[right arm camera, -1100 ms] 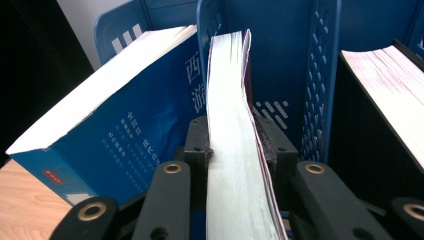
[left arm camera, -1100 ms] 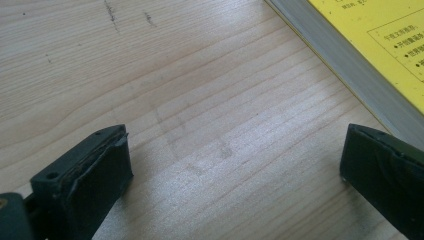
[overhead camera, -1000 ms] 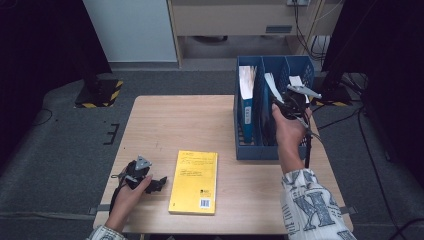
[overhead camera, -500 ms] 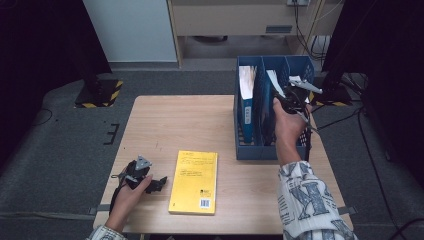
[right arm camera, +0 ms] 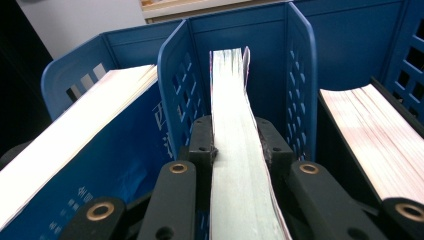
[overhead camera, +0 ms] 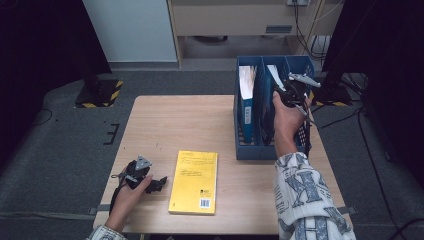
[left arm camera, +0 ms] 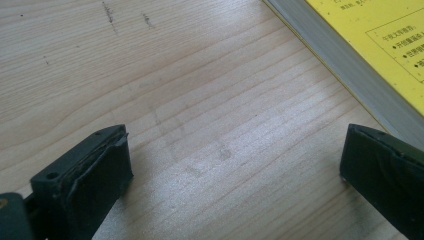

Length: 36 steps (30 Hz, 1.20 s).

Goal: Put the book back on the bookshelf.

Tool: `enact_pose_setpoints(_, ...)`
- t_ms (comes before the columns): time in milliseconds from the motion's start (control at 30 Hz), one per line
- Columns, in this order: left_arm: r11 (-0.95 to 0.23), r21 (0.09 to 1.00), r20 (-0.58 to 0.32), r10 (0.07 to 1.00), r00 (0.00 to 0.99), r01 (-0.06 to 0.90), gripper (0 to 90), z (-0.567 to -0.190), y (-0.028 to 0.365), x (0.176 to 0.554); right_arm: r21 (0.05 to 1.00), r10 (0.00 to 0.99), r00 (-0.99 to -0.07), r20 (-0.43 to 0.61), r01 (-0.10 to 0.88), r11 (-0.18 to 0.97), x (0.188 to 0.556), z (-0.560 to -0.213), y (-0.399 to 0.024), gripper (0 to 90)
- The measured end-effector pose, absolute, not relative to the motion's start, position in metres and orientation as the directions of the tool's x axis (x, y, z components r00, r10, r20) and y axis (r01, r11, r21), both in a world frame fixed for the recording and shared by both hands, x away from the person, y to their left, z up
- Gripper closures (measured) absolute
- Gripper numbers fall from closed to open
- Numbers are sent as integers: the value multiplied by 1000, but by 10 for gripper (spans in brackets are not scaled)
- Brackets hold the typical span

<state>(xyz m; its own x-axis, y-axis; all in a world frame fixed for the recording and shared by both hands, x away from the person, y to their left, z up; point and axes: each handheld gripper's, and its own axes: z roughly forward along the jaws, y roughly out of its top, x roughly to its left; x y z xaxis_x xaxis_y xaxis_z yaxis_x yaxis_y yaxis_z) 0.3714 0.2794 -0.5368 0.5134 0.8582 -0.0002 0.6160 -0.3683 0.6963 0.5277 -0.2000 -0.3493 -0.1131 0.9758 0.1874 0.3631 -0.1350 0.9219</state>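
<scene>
— What has the right gripper (right arm camera: 235, 145) got?
— A thin book (right arm camera: 235, 165), clamped by its page edge, standing in the middle slot of the blue file rack (overhead camera: 245, 150) at the table's far right.
— The other slots?
— A blue book (right arm camera: 90, 150) left, another book (right arm camera: 375, 135) right.
— The left gripper (left arm camera: 235, 165)?
— Open, holding nothing, near-left beside the yellow book (overhead camera: 195, 181).

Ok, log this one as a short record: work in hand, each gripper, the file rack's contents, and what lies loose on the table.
work in hand: book gripped over the middle slot of the blue file rack
right gripper: shut on the book's page edge
left gripper: open, low over the table, beside the yellow book
rack contents: blue-covered book in one outer slot, another book in the other
loose on table: the yellow book, lying flat
</scene>
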Motion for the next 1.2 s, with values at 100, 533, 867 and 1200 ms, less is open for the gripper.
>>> enact_pose_setpoints(100, -369, 696, 0, 858, 514, 616, 0, -537, 279, 372, 923, 977, -111, 182, 362, -131, 531, -351, -197, 735)
enact_pose_setpoints(533, -369, 696, 0, 858, 514, 616, 0, -537, 279, 372, 925, 979, -129, 159, 367, -101, 526, -356, -180, 728)
enact_pose_setpoints(867, -369, 696, 0, 858, 514, 616, 0, -537, 279, 372, 925, 976, -156, 150, 370, -83, 519, -359, -177, 708)
enact_pose_setpoints(1200, -370, 695, 1, 858, 514, 617, 0, -537, 279, 372, 914, 958, -175, 228, 377, -149, 519, -358, -180, 636)
